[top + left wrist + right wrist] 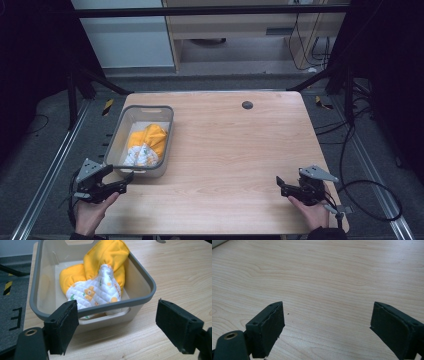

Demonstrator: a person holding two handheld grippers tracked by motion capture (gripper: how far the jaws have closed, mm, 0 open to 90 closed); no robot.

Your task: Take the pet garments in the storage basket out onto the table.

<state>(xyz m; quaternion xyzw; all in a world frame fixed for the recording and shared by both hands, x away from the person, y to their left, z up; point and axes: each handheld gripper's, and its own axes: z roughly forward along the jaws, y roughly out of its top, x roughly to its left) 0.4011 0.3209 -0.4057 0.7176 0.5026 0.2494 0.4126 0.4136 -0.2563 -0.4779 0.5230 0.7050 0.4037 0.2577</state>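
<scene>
High view shows a wooden table [225, 145] with a grey bin [120, 130] on its left side, holding a bunched yellow and white cloth [146, 144]. The left gripper [122, 184] sits at the table's near left corner, just in front of the bin's near wall, its jaws spread wide with nothing between them. Left gripper view looks over that wall at the bin [146, 287] and the cloth [100, 277], whose white quilted part bears small orange and green prints. The right gripper [281, 186] rests near the table's right front edge, well apart from the bin, jaws also released over bare wood [324, 277].
</scene>
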